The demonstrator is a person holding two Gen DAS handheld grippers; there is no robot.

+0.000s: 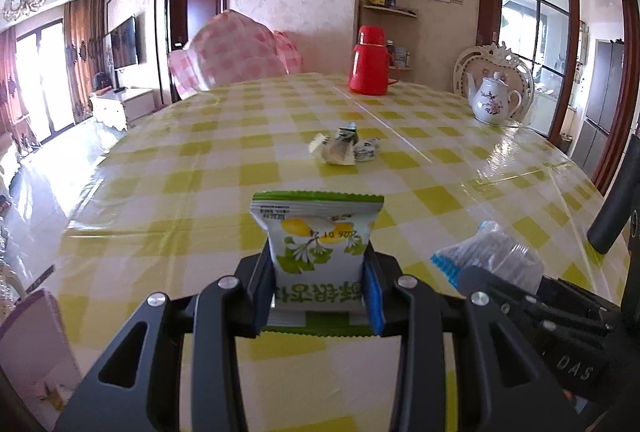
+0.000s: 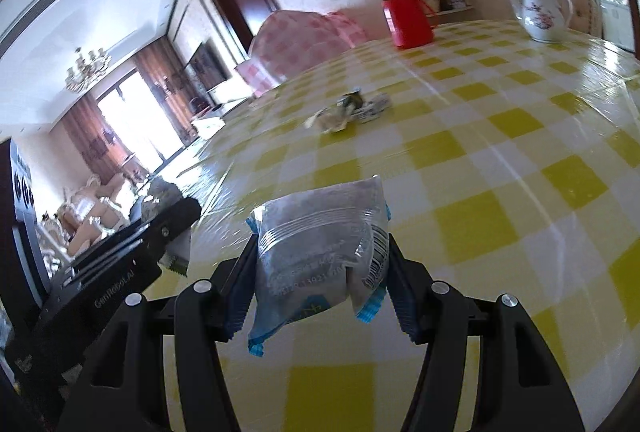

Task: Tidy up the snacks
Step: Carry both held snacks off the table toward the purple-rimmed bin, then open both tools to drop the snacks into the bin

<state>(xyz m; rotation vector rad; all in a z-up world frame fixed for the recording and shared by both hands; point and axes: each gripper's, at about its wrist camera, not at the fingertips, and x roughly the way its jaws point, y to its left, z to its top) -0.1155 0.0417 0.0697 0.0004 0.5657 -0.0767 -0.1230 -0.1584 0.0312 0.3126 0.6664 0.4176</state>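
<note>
Presently, items as found:

Left claw (image 1: 320,268) — closed narrow on a green-and-white snack packet (image 1: 318,244) printed with yellow fruit and leaves, held upright between the pads, clear of the tabletop (image 1: 160,192).

Right claw (image 2: 320,272) — closed at a middling width on a clear, silvery snack packet with blue ends (image 2: 320,252); the packet sat pinched at its middle, its lower end hanging free below the pads. In the left wrist view the same packet showed at the lower right, just beside the left claw.

Loose snacks (image 1: 344,148) — a small cluster of crumpled wrapped pieces, white and green, lay near the middle of the tabletop, well apart from both claws. How many pieces there were could not be told.

Furnishings not part of the job — a red thermos flask (image 1: 370,62) and a white floral teapot (image 1: 494,100) stood at the far side of the yellow-checked tabletop.

Possible receptacle — a pale box or carton edge (image 1: 36,344) showed at the lower left of the left wrist view; its contents and purpose could not be made out.

Progress, as judged: two packets were in hand and in transit, neither yet set down in any sorted place. The central cluster remained untouched. The work appeared to be in its early-to-middle part, with placement of both packets and collection of the cluster left.
</note>
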